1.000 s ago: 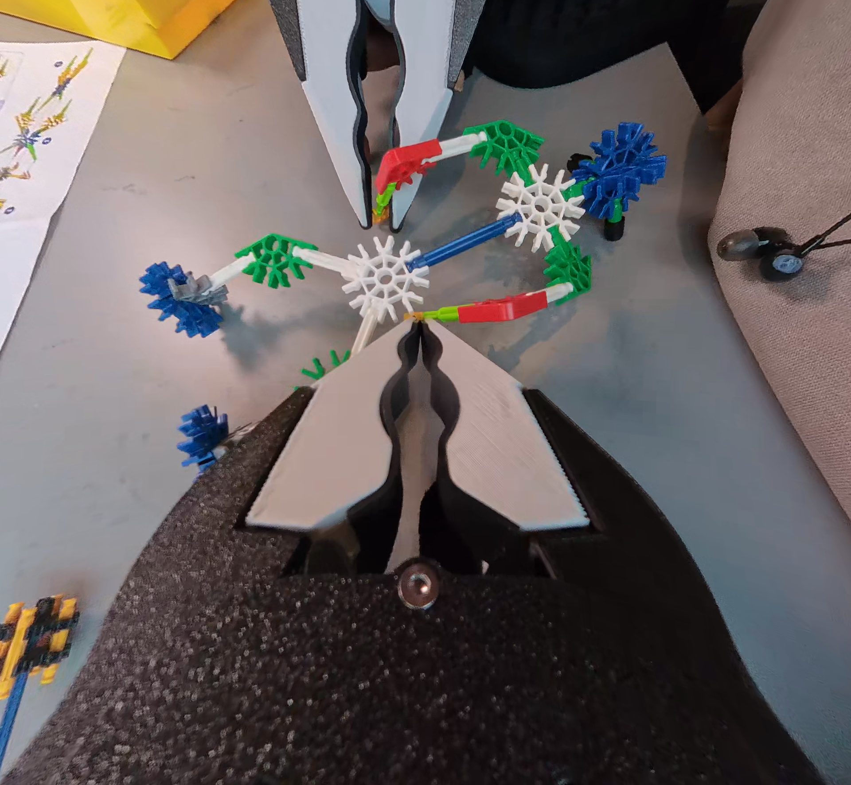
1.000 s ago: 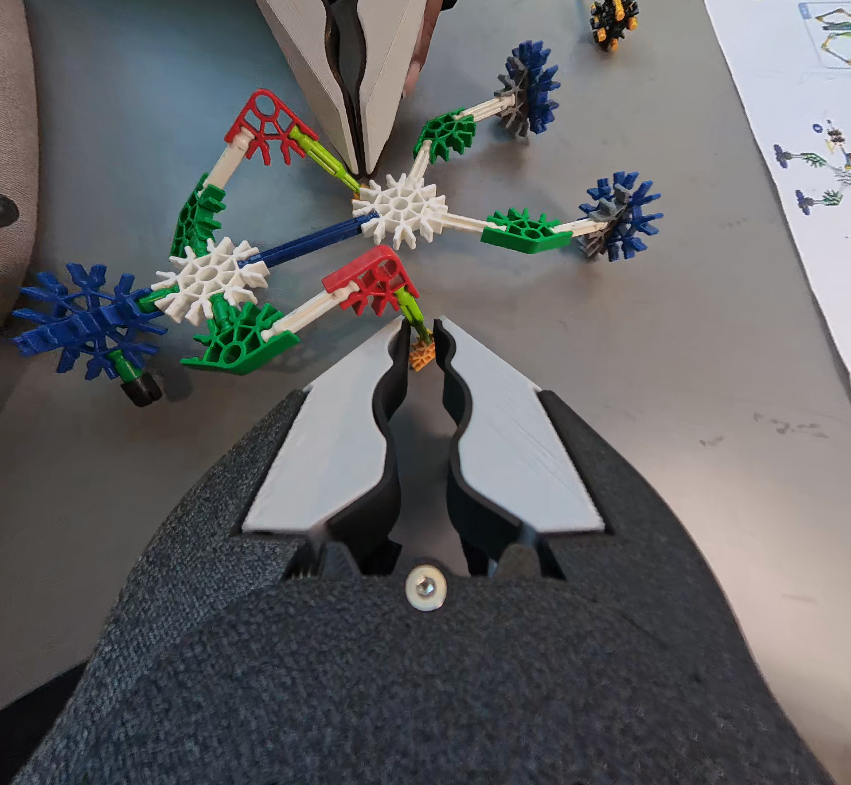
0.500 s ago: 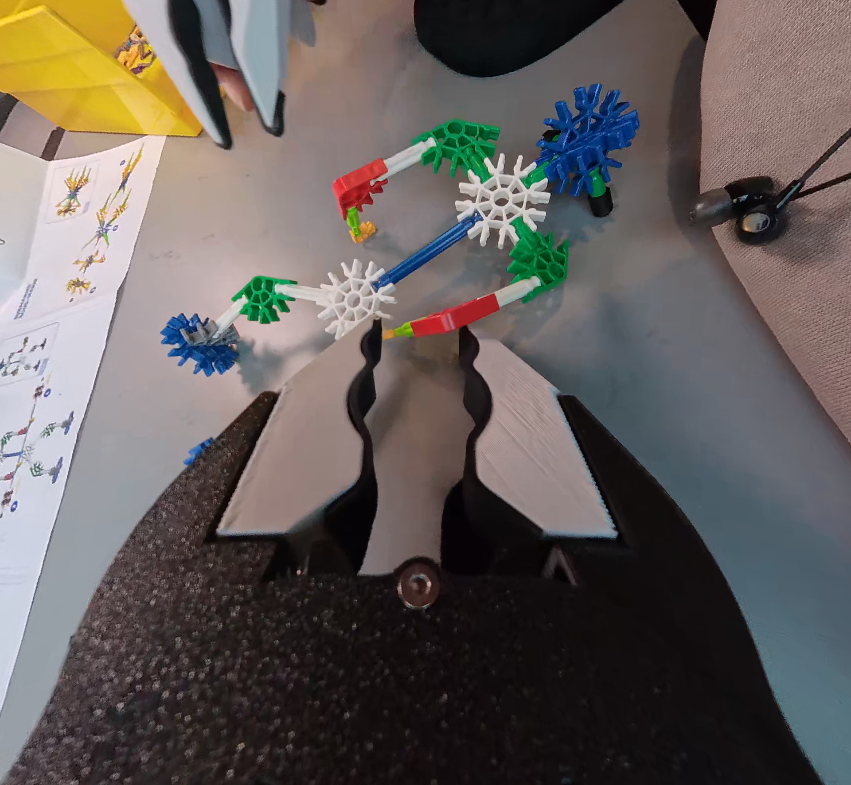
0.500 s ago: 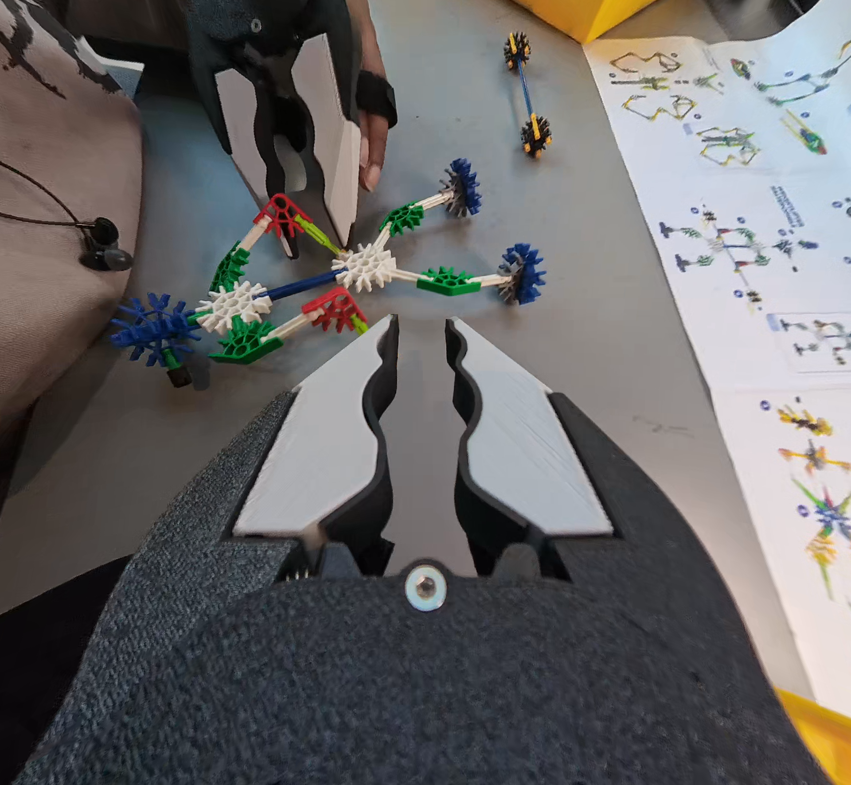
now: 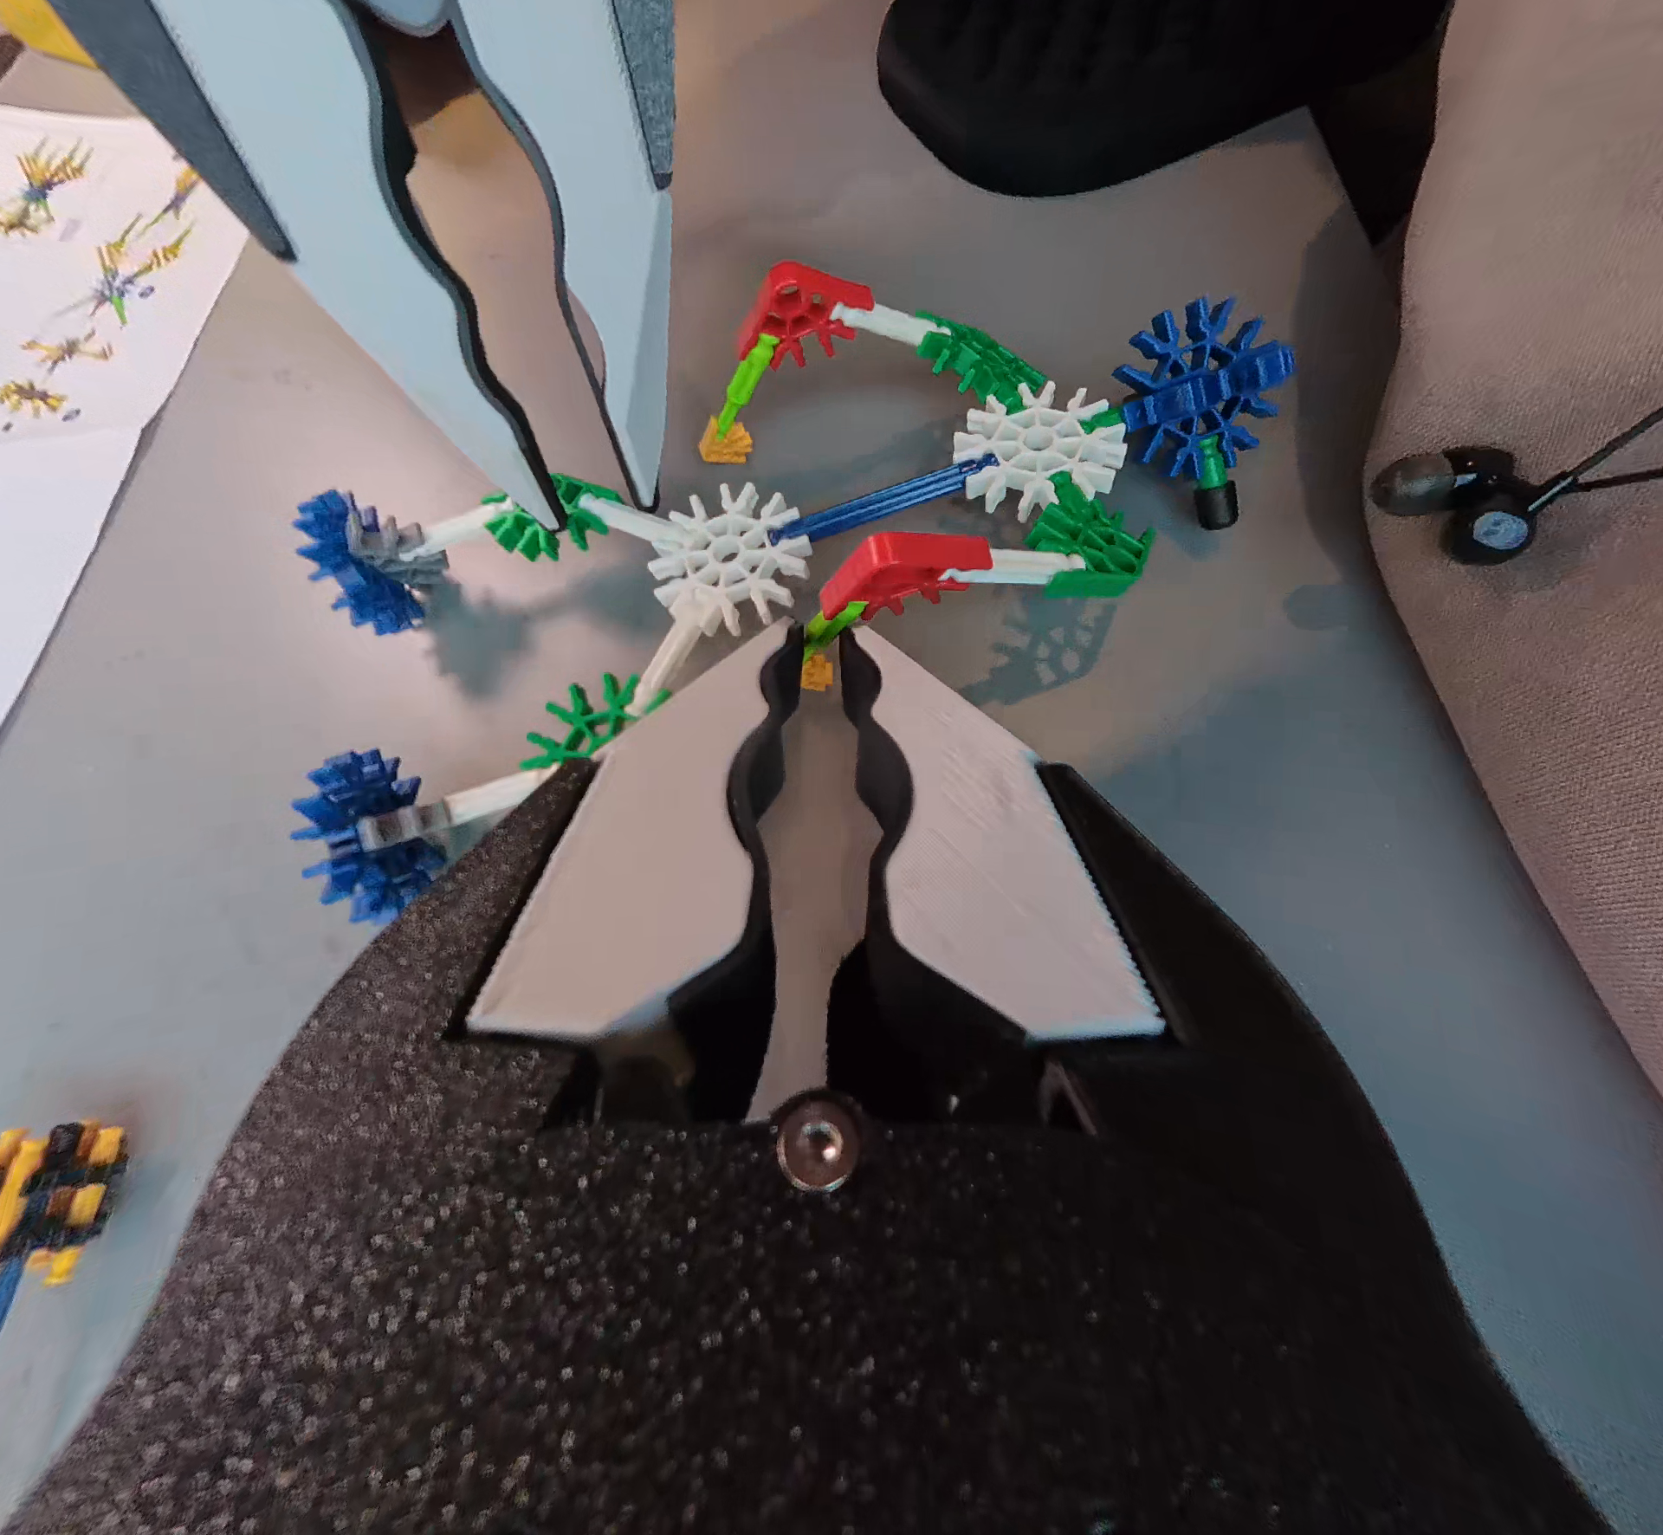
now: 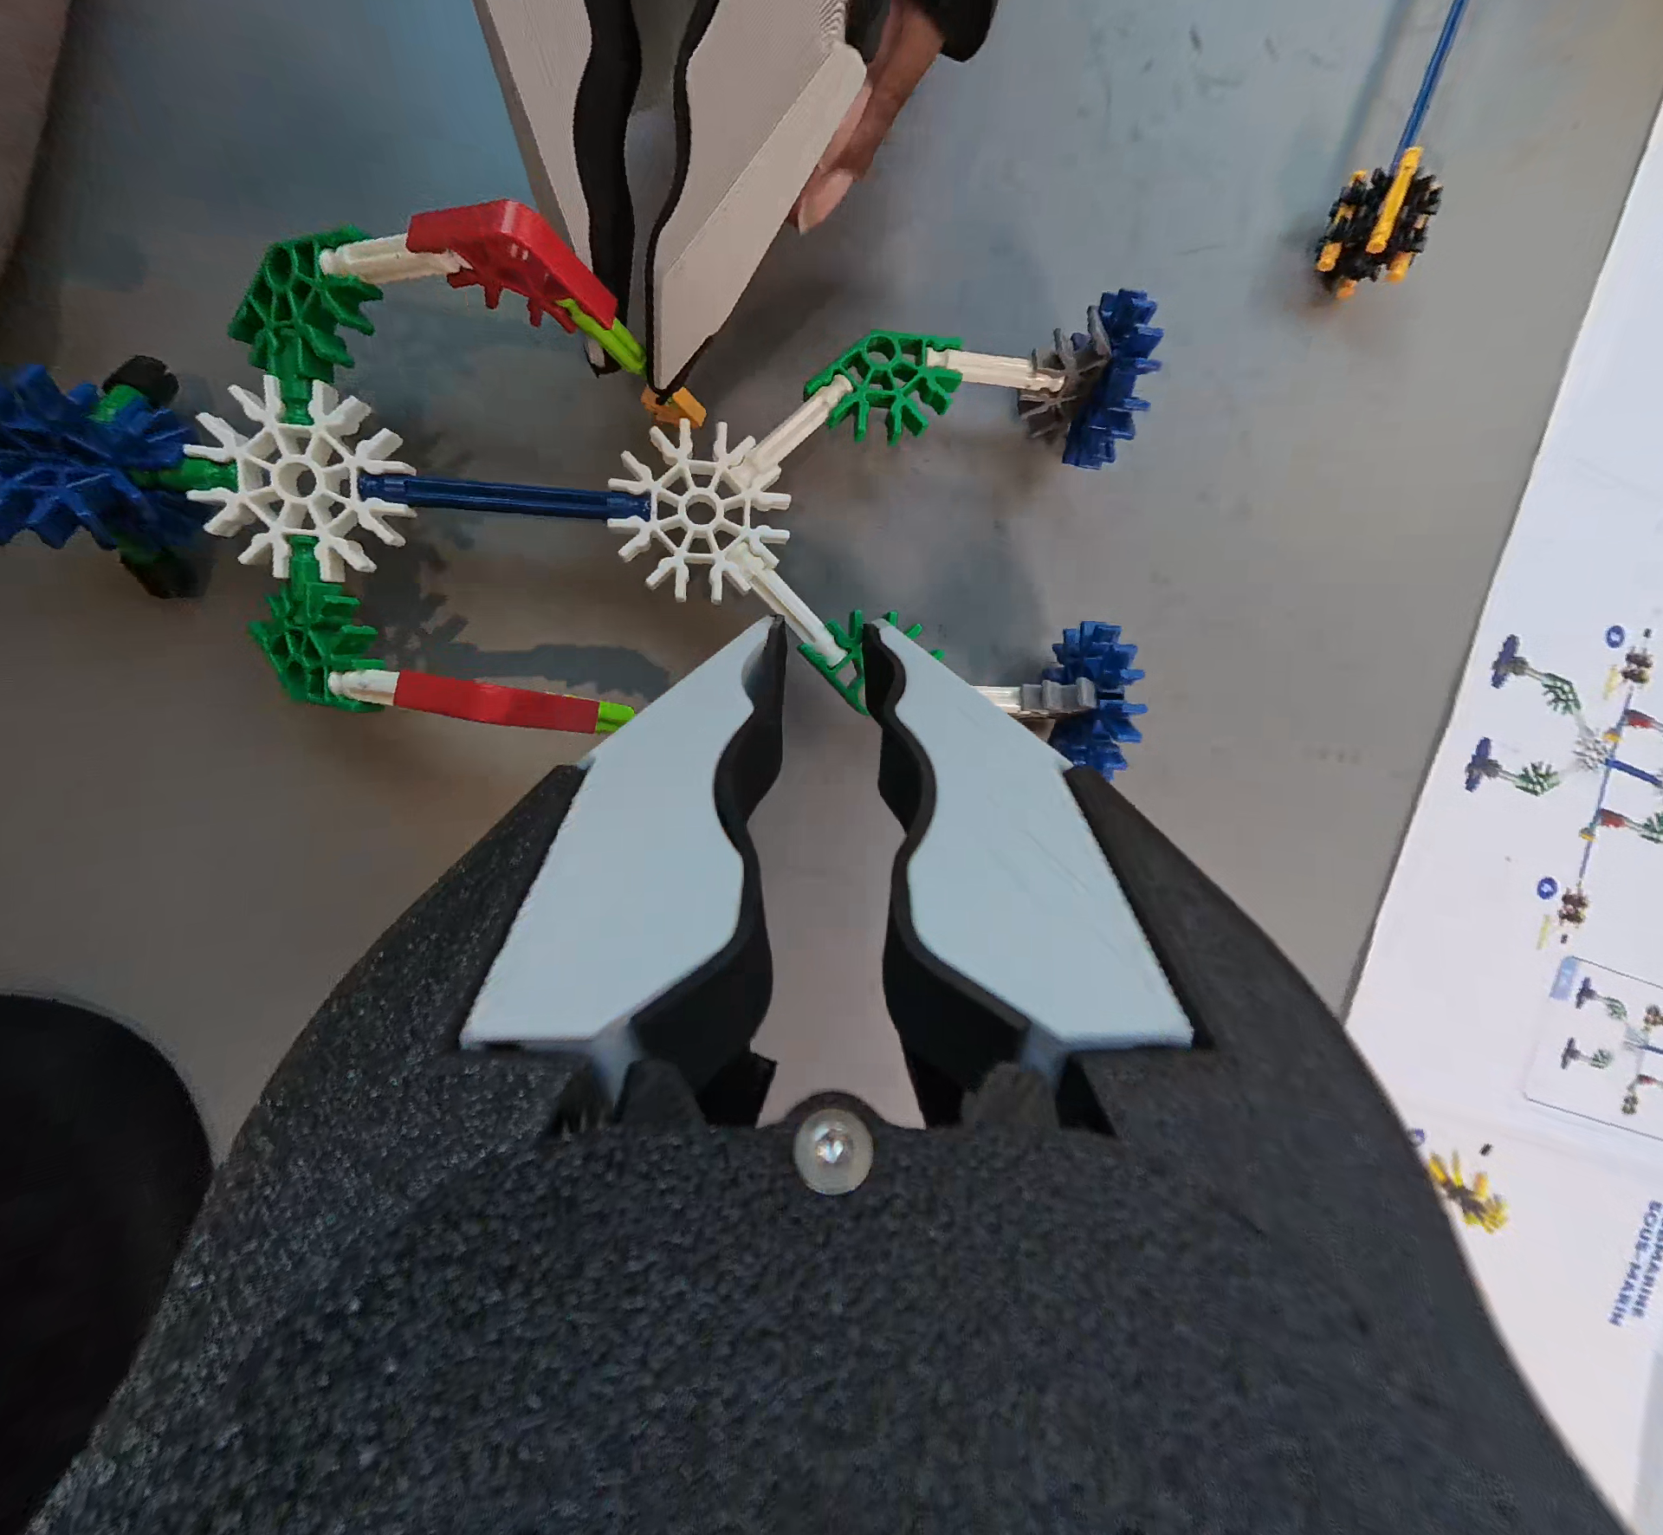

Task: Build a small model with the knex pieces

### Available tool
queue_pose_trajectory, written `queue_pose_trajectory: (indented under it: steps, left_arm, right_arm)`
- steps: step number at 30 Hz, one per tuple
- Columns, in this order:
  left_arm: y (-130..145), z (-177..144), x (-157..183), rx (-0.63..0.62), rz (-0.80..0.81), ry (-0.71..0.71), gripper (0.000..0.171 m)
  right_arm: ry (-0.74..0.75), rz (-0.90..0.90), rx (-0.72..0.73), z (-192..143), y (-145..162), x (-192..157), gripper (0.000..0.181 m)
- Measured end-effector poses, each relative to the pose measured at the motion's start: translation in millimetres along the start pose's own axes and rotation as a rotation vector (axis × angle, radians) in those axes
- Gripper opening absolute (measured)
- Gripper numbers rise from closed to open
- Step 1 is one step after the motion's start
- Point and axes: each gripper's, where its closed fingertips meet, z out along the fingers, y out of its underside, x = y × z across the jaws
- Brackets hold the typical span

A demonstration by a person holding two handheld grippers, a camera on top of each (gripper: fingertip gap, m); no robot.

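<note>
Left gripper [image 5: 817,637]: fingers clenched on lime rod [image 5: 830,623], axis pointing forward. Right gripper [image 6: 823,637]: fingers parted astride green connector [image 6: 844,666]

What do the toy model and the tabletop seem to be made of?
Toy model: moulded plastic, semi-glossy; uniform bright colours, highlights on the red pieces. Tabletop: smooth matte grey, scuffed; laminate or painted metal, cannot tell.

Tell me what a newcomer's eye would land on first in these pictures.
The bright construction-toy figure sprawls across the grey table, its arms radiating from a white snowflake hub. The left gripper pinches a lime-green rod below a red elbow piece, while the right gripper straddles a green connector beside the hub.
</note>
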Motion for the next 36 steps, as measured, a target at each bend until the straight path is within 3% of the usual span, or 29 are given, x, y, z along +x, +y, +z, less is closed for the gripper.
queue_pose_trajectory:
  steps: [7,12,21,26,31,36]
  left_arm:
    - [5.2,-5.6,-5.9,-0.031,-0.287,0.079,0.007]
    - [8.3,-6.0,-8.9,-0.038,-0.4,0.108,0.007]
    - [21.0,-10.3,-14.7,-0.113,-0.275,0.0,0.007]
    - [21.4,-15.4,-19.7,-0.1,-0.254,-0.029,0.008]
    - [14.4,-14.2,-19.9,-0.061,-0.161,-0.053,0.025]
    - [20.3,-3.3,-19.9,-0.109,-0.088,-0.08,0.017]
  right_arm:
    - [0.104,0.158,0.106,-7.0,8.3,4.7,0.011]
    - [0.157,0.198,0.119,-10.7,14.3,5.7,0.006]
    - [0.173,0.145,0.049,-7.8,11.1,6.0,0.006]
    - [0.193,0.149,0.081,-15.0,6.4,9.8,0.01]
    - [0.203,0.161,0.138,-21.5,0.9,11.0,0.013]
    - [0.135,0.148,0.085,-3.2,5.5,1.3,0.02]
